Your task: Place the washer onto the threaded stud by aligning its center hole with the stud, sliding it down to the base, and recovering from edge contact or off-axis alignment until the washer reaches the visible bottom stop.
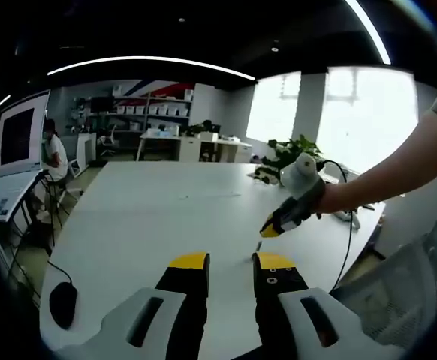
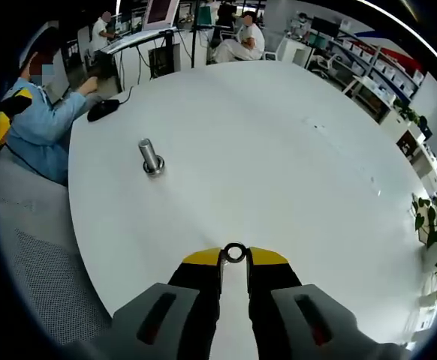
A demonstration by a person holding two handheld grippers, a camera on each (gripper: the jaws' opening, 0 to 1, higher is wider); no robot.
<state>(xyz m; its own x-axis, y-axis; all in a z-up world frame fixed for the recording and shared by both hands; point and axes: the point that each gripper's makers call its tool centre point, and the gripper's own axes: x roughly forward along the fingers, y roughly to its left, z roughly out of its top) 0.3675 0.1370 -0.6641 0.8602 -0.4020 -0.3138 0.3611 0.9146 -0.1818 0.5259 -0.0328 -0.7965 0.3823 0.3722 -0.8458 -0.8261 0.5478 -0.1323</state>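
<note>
A short metal threaded stud (image 2: 151,157) stands upright on its round base on the white table (image 2: 278,150), far left of my right gripper. That right gripper (image 2: 234,259) is shut on a small dark ring washer (image 2: 234,253), pinched upright at its yellow fingertips just above the table. From the left gripper view, the right gripper (image 1: 272,227) comes in from the right in a person's hand, tip down near the table. My left gripper (image 1: 232,262) hovers over the table (image 1: 151,217), open with nothing between its jaws. A tiny dark item (image 1: 257,246) sits just beyond its right fingertip; I cannot tell what it is.
A black mouse (image 2: 102,110) with its cable lies near the table's edge, also visible as the mouse (image 1: 62,304). A grey mesh chair (image 2: 38,277) stands by the near edge. A person's blue sleeve (image 2: 46,120) is beyond the stud. Potted plants (image 1: 286,154) and desks with seated people stand further back.
</note>
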